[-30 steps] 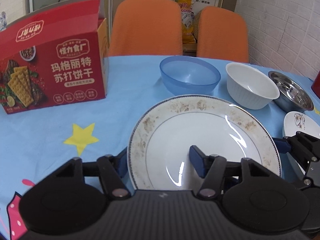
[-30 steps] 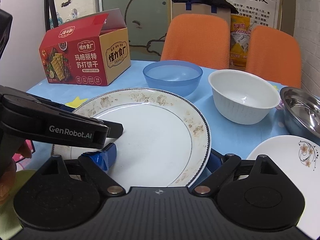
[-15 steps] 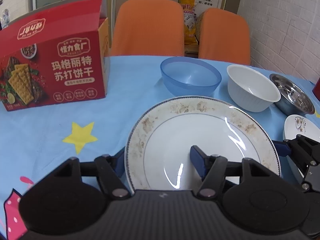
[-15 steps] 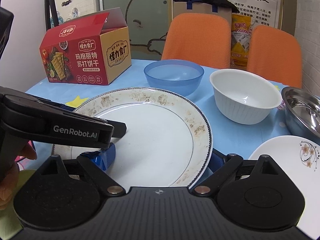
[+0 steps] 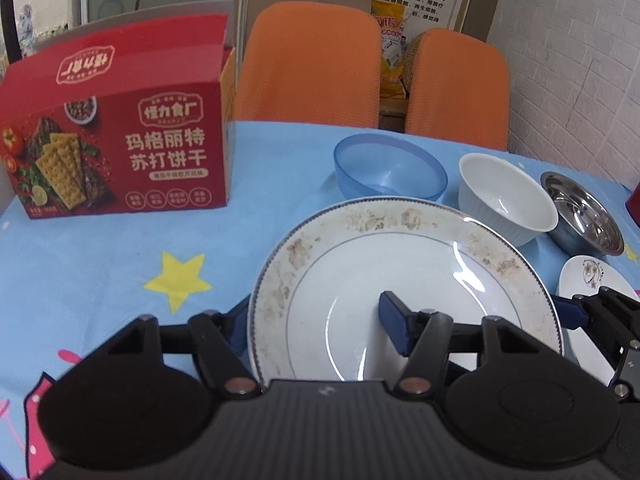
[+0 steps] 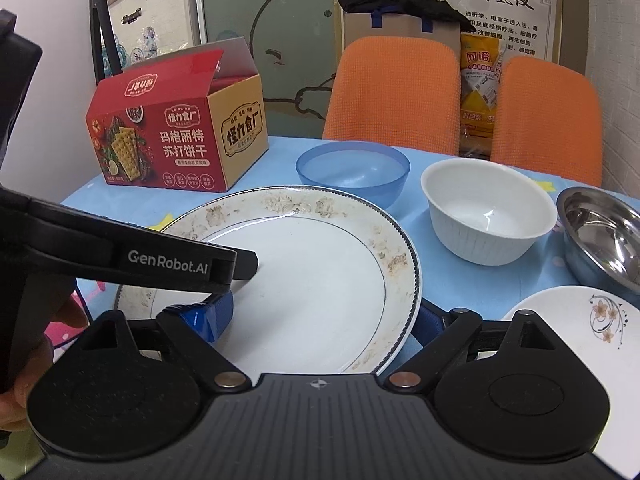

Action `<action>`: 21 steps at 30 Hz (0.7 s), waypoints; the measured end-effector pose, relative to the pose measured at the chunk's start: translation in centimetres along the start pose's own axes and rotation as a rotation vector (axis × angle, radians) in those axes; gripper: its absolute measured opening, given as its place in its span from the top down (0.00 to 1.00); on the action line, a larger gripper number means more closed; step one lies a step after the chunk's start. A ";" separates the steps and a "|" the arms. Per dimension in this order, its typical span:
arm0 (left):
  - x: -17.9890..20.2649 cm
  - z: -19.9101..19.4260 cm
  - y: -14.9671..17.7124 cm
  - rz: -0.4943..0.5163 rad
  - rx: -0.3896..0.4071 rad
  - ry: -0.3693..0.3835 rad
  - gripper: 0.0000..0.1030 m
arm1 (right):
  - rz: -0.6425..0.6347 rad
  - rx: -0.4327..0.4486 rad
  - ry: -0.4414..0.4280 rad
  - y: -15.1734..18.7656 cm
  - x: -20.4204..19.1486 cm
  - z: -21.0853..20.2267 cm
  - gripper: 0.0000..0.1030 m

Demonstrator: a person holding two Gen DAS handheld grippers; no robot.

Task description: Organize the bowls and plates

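White porcelain with a worn gold rim, that big plate [image 5: 404, 280], fills the lower middle of both wrist views. Compared with a second ago it sits a touch higher against the blue bowl [image 5: 390, 170] behind it, so I'd say it is being lifted slowly, level, off the tabletop [image 5: 120, 248]. The left tongs [image 5: 320, 326] straddle its left rim, one finger under the edge and one blue pad on the plate's face, pinching the plate. The right tongs [image 6: 324, 318] do the same on the right rim, gripping it from the opposite side. Two-handed carry, steady.

Upper right of the left view, the white bowl [image 5: 506, 198] and the steel bowl [image 5: 582, 214] haven't budged. The small flowered plate [image 6: 572, 328] waits at lower right, and my guess is the big plate ends up stacked with it. The red cracker box [image 5: 116, 140] stays put at upper left.
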State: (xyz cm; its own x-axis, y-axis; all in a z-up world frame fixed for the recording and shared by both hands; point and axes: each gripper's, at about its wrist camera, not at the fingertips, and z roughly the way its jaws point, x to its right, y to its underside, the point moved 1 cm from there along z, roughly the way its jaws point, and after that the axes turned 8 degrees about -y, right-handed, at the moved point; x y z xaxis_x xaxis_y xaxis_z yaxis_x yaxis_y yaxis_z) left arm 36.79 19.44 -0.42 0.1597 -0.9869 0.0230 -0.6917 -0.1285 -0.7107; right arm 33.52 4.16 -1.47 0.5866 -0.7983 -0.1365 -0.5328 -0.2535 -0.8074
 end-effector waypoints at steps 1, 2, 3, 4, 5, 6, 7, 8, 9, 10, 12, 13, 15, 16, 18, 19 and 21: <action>0.0 -0.5 -0.1 0.003 0.009 -0.004 0.41 | 0.000 0.007 0.000 -0.1 -0.2 -0.3 0.24; 0.1 -1.0 -0.1 0.006 0.018 -0.007 0.41 | 0.000 0.013 0.000 -0.3 -0.3 -0.7 0.24; 0.0 -1.5 -0.1 0.005 0.025 -0.007 0.41 | 0.000 0.019 0.000 -0.4 -0.5 -1.1 0.24; 0.0 -2.1 -0.1 0.003 0.032 -0.006 0.41 | -0.001 0.025 -0.001 -0.5 -0.8 -1.6 0.24; 0.0 -2.8 0.1 0.000 0.040 -0.005 0.41 | -0.002 0.032 -0.002 -0.5 -1.0 -2.1 0.24; -0.1 -3.4 0.2 -0.002 0.047 -0.004 0.41 | -0.005 0.038 -0.001 -0.6 -1.3 -2.7 0.24; -0.1 -4.1 0.4 -0.002 0.054 -0.004 0.41 | -0.011 0.043 0.001 -0.6 -1.6 -3.2 0.24; -0.1 -4.7 0.5 -0.002 0.060 -0.004 0.41 | -0.017 0.048 0.004 -0.6 -2.0 -3.8 0.24; -0.2 -5.5 0.8 -0.002 0.066 -0.004 0.41 | -0.021 0.052 0.005 -0.5 -2.4 -4.4 0.24; -0.2 -6.2 1.2 -0.002 0.071 -0.004 0.42 | -0.023 0.056 0.004 -0.3 -2.8 -5.0 0.24; -0.4 -7.6 2.2 -0.002 0.079 -0.005 0.43 | -0.023 0.062 0.001 0.3 -3.7 -6.2 0.24; -0.4 -8.3 2.9 -0.002 0.081 -0.009 0.43 | -0.026 0.063 0.001 0.8 -4.2 -6.8 0.24; -0.6 -9.4 4.4 -0.003 0.078 -0.016 0.44 | -0.032 0.057 -0.002 1.9 -5.4 -7.9 0.24; -0.8 -9.9 5.2 -0.004 0.074 -0.021 0.44 | -0.030 0.054 -0.006 2.4 -5.8 -8.4 0.24; -1.0 -10.7 7.0 -0.006 0.063 -0.032 0.44 | -0.017 0.043 -0.020 3.8 -6.7 -9.3 0.24; -1.1 -11.0 7.7 -0.007 0.058 -0.036 0.45 | -0.011 0.038 -0.025 4.3 -7.1 -9.5 0.24; -1.4 -11.5 9.3 -0.005 0.046 -0.047 0.46 | -0.006 0.025 -0.036 5.7 -7.8 -10.0 0.24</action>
State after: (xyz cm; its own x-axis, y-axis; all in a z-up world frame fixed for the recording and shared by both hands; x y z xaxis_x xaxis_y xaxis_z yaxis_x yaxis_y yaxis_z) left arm 21.98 18.50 1.02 0.1970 -0.9804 -0.0052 -0.6575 -0.1281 -0.7425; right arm 19.79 3.48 0.78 0.6117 -0.7764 -0.1517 -0.5138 -0.2441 -0.8225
